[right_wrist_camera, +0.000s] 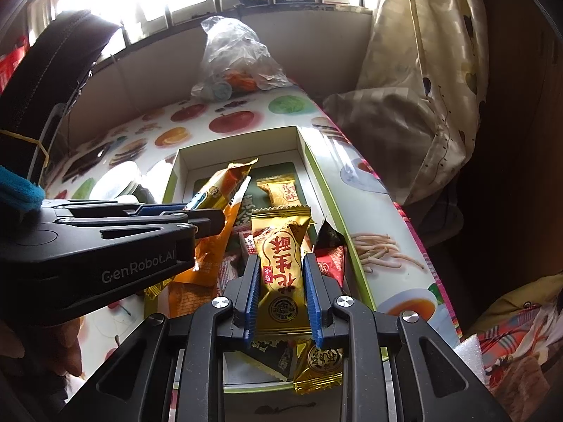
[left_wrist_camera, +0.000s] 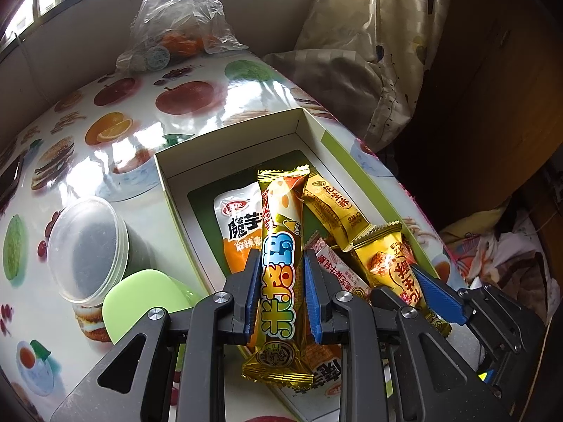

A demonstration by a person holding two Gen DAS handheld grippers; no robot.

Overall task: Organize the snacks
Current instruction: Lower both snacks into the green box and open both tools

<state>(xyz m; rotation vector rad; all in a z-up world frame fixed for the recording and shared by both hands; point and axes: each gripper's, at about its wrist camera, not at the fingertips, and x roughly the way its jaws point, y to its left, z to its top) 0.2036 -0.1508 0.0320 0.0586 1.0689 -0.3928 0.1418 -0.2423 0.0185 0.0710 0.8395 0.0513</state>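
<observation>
Left wrist view: my left gripper [left_wrist_camera: 279,263] pinches a long gold snack stick [left_wrist_camera: 279,246] above the box [left_wrist_camera: 232,140].
My right gripper [right_wrist_camera: 279,277] clamps a gold peanut candy [right_wrist_camera: 281,267] over the crowded near end; the far corner lies bare. "GenRobot.AI" marks the left gripper.
</observation>
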